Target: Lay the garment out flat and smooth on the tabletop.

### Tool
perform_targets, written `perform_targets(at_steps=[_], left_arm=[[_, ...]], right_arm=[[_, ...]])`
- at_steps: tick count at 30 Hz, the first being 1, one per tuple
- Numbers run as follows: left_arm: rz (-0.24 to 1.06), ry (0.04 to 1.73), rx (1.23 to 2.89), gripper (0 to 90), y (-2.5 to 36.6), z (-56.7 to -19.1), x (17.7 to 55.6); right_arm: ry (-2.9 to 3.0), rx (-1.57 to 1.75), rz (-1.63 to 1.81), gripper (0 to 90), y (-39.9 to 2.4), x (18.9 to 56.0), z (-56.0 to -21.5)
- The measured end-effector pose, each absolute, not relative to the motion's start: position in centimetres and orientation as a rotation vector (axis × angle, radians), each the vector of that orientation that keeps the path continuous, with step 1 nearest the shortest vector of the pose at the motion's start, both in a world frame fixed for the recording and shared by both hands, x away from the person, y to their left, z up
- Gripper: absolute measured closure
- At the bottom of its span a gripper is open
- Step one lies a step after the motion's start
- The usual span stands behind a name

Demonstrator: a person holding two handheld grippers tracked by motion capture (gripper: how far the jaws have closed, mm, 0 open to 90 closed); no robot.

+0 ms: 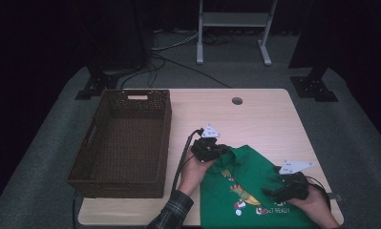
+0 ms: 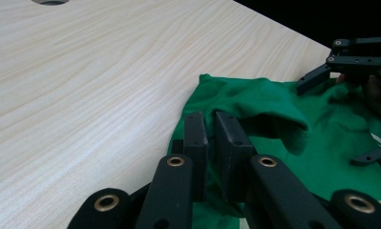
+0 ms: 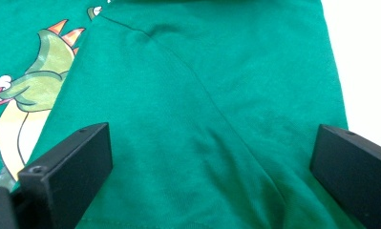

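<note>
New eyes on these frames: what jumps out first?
The bright green T-shirt with a cartoon print, spread on the near right of the light wooden table, stands out most. The left gripper is shut on its collar edge, while the right gripper hovers open over a sleeve. A dark brown wicker basket sits on the table's left side.

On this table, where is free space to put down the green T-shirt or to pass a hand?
The bare table is free between the wicker basket, the cable hole and the green T-shirt. The basket's inside also looks empty. The near right corner is crowded: the left gripper pinches the shirt, and the right gripper hovers open over it.
</note>
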State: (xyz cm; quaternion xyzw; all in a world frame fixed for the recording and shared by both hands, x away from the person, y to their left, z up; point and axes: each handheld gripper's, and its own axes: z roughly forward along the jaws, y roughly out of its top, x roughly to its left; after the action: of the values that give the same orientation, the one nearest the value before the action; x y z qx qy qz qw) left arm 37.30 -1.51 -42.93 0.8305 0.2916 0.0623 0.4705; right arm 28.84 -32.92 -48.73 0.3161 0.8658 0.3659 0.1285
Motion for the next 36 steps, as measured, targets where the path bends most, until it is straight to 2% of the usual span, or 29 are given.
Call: perform_targets(at_steps=[36], left_arm=[[0.191, 0.844, 1.934, 84.1, -0.2, -42.2, 41.3]], right_arm=[[2.518, 0.921, 1.063, 0.0, -32.9, 28.8, -48.7]])
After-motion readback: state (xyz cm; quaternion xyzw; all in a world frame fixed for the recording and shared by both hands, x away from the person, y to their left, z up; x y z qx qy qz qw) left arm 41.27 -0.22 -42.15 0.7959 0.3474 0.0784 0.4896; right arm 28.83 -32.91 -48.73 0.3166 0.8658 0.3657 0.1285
